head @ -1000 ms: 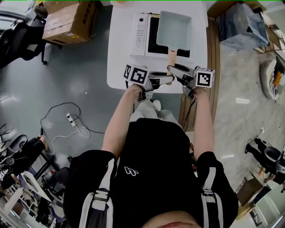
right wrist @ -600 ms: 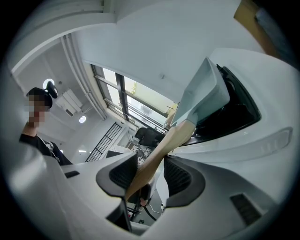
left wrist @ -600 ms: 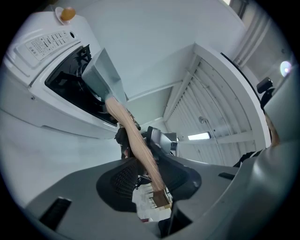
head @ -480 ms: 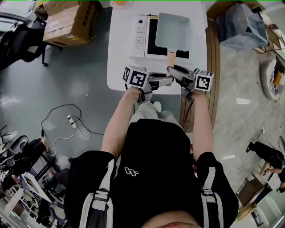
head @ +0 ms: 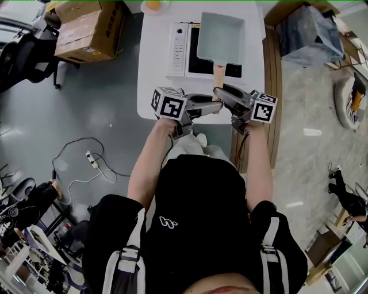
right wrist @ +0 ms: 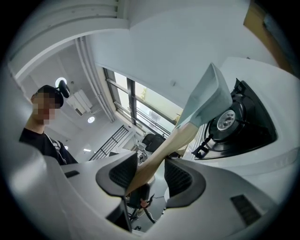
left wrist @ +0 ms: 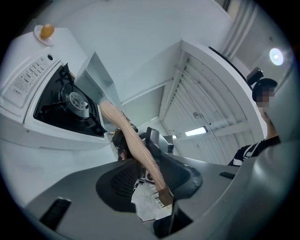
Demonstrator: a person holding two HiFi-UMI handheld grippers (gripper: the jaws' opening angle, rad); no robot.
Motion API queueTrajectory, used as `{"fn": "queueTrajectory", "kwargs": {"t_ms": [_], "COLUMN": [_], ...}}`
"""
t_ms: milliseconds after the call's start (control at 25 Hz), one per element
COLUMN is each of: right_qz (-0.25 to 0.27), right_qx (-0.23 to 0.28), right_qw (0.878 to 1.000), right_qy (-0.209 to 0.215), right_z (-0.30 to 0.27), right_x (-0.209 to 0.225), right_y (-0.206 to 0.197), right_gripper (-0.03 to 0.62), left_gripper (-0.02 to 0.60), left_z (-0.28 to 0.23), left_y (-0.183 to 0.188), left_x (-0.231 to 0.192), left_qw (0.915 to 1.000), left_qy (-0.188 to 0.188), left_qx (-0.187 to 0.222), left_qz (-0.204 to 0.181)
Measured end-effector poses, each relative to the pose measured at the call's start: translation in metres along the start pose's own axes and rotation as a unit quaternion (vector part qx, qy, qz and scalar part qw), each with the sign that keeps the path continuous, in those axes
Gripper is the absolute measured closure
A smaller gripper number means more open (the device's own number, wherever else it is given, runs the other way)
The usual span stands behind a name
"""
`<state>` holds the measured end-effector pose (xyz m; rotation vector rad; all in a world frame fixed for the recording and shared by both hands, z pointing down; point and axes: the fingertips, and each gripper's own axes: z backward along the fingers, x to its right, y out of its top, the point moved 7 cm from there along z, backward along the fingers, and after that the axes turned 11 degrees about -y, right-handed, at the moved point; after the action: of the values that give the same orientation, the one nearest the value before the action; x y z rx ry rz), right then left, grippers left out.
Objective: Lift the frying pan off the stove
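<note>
A pale square frying pan point(head: 221, 35) with a wooden handle point(head: 218, 73) hangs tilted above the burner point(left wrist: 75, 101) of the white stove point(head: 179, 43). In the right gripper view the pan point(right wrist: 206, 96) stands clear of the burner point(right wrist: 227, 119). My right gripper point(head: 225, 93) is shut on the handle point(right wrist: 161, 150), near its end. From the left, my left gripper point(head: 210, 106) reaches the same handle point(left wrist: 140, 150). Its jaws are opening: the handle lies against one finger point(left wrist: 180, 173), and the other pad stands apart from it.
The stove sits on a white table point(head: 155, 86), with an orange on a small plate point(head: 153, 4) at the far edge. Cardboard boxes point(head: 92, 26) and a cable point(head: 86, 155) lie on the floor to the left. A wooden bench point(head: 275, 86) runs along the table's right side.
Both grippers and the pan have shifted a little farther from me. The left gripper's jaws have spread slightly around the handle.
</note>
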<state>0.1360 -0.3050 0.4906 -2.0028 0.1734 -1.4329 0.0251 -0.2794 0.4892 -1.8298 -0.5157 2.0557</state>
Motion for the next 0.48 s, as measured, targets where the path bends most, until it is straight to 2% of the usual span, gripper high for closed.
{"fn": "queueTrajectory", "kwargs": {"t_ms": [480], "right_qz": [0.048], "right_qx": [-0.001], "right_qw": [0.999], "right_qy": [0.015], "right_z": [0.008], "right_x": [-0.049], "right_y": [0.014], "right_gripper": [0.404], "left_gripper": [0.42], "left_z": [0.002], "left_y": [0.006], "left_x": [0.05], "left_qw": [0.9987], "left_qy": [0.0], "left_qx": [-0.002], "left_qz": [-0.051]}}
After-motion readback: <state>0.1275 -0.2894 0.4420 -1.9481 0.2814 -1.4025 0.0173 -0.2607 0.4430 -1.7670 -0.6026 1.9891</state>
